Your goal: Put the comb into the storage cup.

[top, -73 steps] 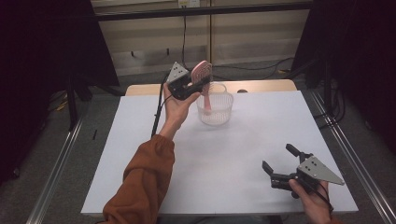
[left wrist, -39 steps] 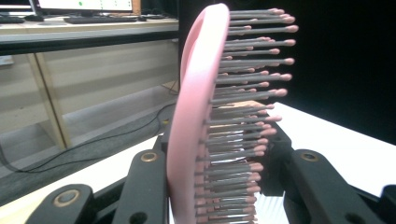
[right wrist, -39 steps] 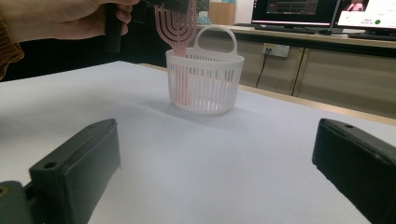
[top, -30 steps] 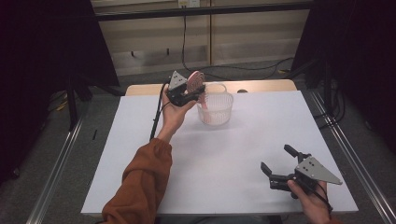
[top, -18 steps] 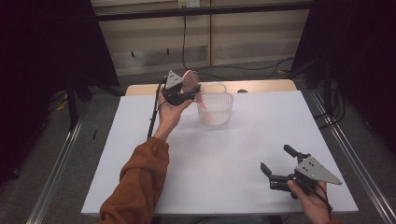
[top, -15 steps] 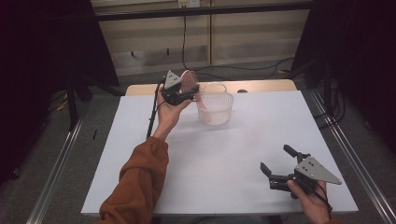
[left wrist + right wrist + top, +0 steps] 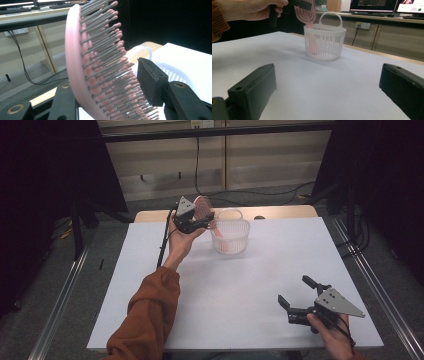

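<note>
High view looks down on the table [image 7: 240,285]; both gripper views sit low, sharing the basket [image 7: 325,41]

Setting: lab or recording room. White table [image 7: 240,285] at centre, black curtains [image 7: 45,170] at both upper corners, metal floor rails [image 7: 60,305] at the sides, lit monitors [image 7: 372,5] at upper right of the right gripper view.

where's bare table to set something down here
Bare: the wide stretch of table between the basket and the right gripper, and the right side. Crowded: the far edge, where the left gripper has just opened around the hairbrush.
</note>
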Tool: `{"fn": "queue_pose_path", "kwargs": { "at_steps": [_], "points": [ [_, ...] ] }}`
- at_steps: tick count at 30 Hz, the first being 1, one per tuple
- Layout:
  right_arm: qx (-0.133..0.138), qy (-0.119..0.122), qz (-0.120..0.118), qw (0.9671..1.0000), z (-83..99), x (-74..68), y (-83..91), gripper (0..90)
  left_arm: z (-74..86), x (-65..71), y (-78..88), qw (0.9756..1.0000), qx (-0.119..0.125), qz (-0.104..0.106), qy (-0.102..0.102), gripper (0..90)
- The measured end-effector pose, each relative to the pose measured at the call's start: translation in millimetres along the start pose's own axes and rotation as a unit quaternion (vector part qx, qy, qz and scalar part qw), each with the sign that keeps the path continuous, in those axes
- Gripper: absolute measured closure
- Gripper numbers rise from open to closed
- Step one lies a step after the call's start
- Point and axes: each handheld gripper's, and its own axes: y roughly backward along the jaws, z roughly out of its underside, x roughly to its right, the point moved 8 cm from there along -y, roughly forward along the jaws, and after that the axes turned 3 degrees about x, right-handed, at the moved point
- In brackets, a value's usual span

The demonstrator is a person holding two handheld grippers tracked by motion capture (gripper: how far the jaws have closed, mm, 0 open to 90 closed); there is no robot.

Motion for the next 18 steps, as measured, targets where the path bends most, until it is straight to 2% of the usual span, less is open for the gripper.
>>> {"fn": "queue_pose_path", "kwargs": {
  "at_steps": [5, 10, 12, 13, 17, 18],
  "points": [
    [-0.001, 0.000, -0.001, 1.0000, 0.1, -0.4, 0.0, 0.9, 1.1, 0.6, 0.7, 1.0000, -0.001, 0.002, 0.003, 48.8],
    [-0.002, 0.000, 0.000, 1.0000, 0.5, -0.2, -0.2, 0.9, 0.9, 6.0, 0.0, 0.9995, 0.004, 0.025, 0.020, 54.1],
    [-0.002, 0.000, -0.001, 1.0000, 0.5, -0.4, -0.3, 0.8, 2.5, 4.5, -0.6, 0.9997, -0.002, 0.016, 0.020, 53.4],
    [-0.002, 0.001, 0.000, 1.0000, 0.6, -0.4, -0.1, 0.8, 3.4, 4.2, -1.2, 0.9996, -0.002, 0.014, 0.026, 52.8],
    [-0.003, 0.000, -0.002, 1.0000, 0.9, -0.6, -0.1, 0.8, 4.4, 4.1, -0.9, 0.9995, -0.006, 0.017, 0.026, 51.7],
    [-0.004, -0.001, -0.002, 1.0000, 1.2, -0.4, -0.1, 0.8, 4.0, 3.4, 0.0, 0.9996, -0.007, 0.013, 0.024, 47.3]
  ]
}}
